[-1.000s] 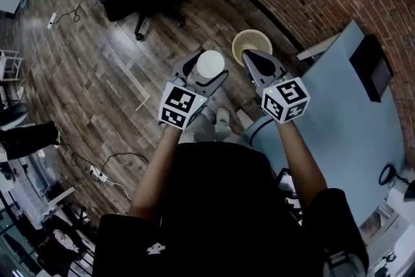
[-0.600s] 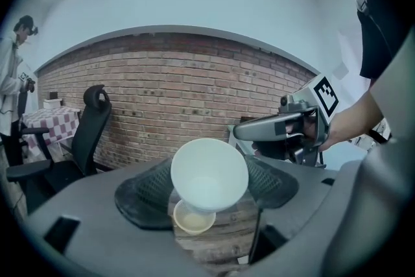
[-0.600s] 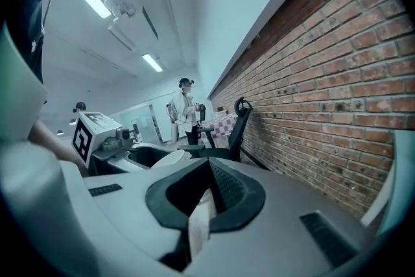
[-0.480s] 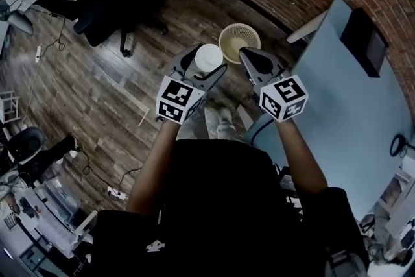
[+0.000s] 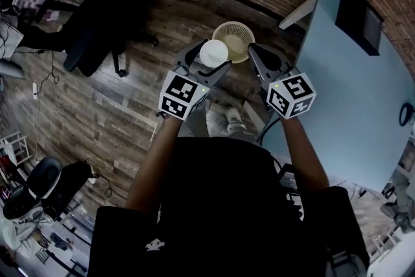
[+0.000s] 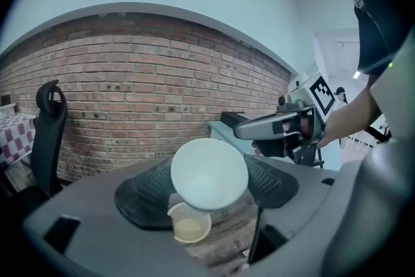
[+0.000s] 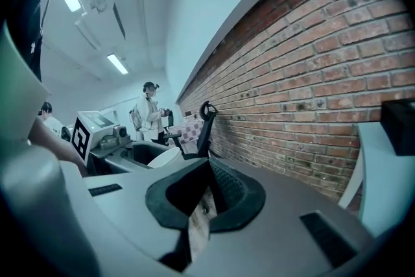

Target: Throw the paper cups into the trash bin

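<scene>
— Well, where is the cup?

— At the centre of the head view. The left hand-held gripper (image 5: 211, 57) has its jaws partway apart, pressed on the white paper cup (image 5: 213, 52), round face up.

— And the bin?

— The beige round mesh trash bin (image 5: 238, 37) stands on the wooden floor (image 5: 130, 94), just up and right of the cup, which overlaps its rim. The left gripper view shows it under the cup, beyond the jaws.

— So the left one does it?

— I'd judge so, with a short reach forward and rightward. The right hand-held gripper (image 5: 258, 59), right of the bin, is closed and empty, beside the pale blue desk (image 5: 350, 100).
</scene>
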{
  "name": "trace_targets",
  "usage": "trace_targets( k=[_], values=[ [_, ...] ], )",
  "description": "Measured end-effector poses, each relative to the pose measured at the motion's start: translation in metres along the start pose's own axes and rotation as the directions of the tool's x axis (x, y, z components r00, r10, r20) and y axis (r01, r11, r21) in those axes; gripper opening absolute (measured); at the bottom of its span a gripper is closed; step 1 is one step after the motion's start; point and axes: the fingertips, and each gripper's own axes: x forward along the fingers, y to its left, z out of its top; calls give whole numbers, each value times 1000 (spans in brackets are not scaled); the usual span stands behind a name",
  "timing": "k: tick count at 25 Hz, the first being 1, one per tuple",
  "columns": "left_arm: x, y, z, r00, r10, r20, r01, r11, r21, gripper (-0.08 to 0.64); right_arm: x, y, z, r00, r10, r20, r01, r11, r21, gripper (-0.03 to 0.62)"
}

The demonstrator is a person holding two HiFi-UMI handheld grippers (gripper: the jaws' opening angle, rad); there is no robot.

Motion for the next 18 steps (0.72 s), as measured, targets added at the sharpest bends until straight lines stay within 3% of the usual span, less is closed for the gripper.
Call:
trace_targets(
  k=[9, 18],
  values=[
    [21, 32, 16, 991, -137, 8, 137, 990, 16, 353, 15, -17, 15, 993, -105, 52, 102, 993, 55, 5],
    [39, 40, -5, 946, -319, -51, 322, 945, 53, 353, 26, -25, 9, 964, -263, 22, 261, 963, 73, 5]
  ],
)
